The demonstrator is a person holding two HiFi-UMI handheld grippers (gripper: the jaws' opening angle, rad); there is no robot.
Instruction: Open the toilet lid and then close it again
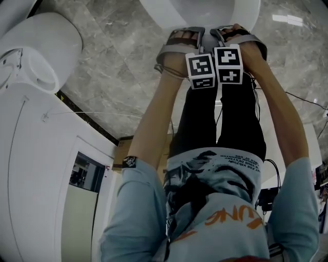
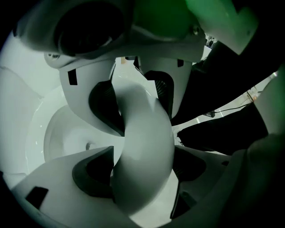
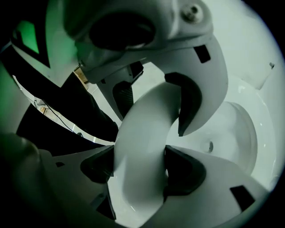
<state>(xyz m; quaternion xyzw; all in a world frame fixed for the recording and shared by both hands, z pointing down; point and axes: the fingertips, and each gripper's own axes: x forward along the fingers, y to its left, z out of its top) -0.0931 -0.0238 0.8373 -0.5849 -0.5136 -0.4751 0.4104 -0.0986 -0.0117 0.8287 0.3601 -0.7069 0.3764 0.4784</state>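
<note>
The toilet (image 1: pixel 205 9) is white and stands at the top of the head view. Both grippers hang side by side over its front edge and point steeply down. A thick white curved rim (image 2: pixel 142 147) (image 3: pixel 142 156) runs between the jaws of each; whether it is the seat or the lid's edge I cannot tell. My left gripper (image 2: pixel 140 171) (image 1: pixel 184 33) has both dark pads against this rim. My right gripper (image 3: pixel 138 171) (image 1: pixel 230 30) holds it the same way, right beside the left. The bowl (image 2: pixel 62 133) (image 3: pixel 240 129) lies open on the inner side of the rim.
The floor (image 1: pixel 118 61) is grey marble tile. A rounded white fixture (image 1: pixel 36 56) sits at the left of the head view. The person's legs in black trousers (image 1: pixel 220 117) stand close behind the grippers. A thin cable (image 1: pixel 302 100) trails over the floor at the right.
</note>
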